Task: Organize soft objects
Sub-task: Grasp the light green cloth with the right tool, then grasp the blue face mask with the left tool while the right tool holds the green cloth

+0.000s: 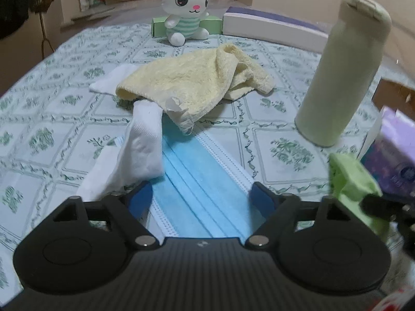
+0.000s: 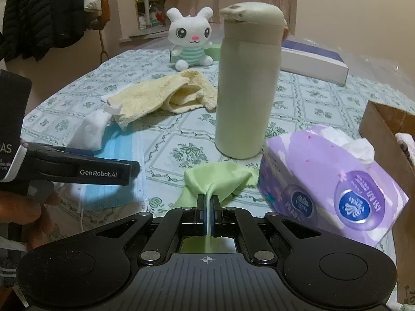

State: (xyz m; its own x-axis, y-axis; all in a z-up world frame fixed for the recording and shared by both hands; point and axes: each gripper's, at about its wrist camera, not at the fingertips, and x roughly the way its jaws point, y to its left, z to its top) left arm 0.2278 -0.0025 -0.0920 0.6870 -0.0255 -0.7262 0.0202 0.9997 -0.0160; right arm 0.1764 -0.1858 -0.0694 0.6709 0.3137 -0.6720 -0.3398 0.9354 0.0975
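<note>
**Right gripper pinches green cloth, left gripper spread over face mask**

Right gripper (image 2: 207, 202) has its jaws pressed together on a fold of the light green cloth (image 2: 218, 176); the rest of the cloth trails onto the tablecloth (image 2: 181, 129) ahead, toward 12 o'clock in the right wrist view. Left gripper (image 1: 201, 194) is spread wide, nothing between the blue pads, hovering over the blue face mask (image 1: 197, 181), which lies flat on the table. Its side reads "GenRobot.AI" in the right wrist view (other lettering on its body is cut off, only "AS" legible).

In the left wrist view, a white sock (image 1: 140, 147) sits at 10 o'clock from the mask, draped partly over it, its upper end tucked under the yellow towel (image 1: 192, 83). The towel is crumpled at 12 o'clock, mid-table. The white plush bunny (image 1: 185, 10) in a green striped shirt sits upright at the far edge, against a green box (image 1: 212, 23). A white-and-purple box (image 1: 269, 23) lies at 1 o'clock.

A pale green bottle (image 2: 246, 88) stands upright at 12 o'clock from the right gripper, just beyond the cloth. A purple tissue pack (image 2: 332, 181) is at 2 o'clock, touching the cloth's edge; its round blue logo is too distorted to read. A brown cardboard box (image 2: 384, 129) is at 3 o'clock, behind the pack.
</note>
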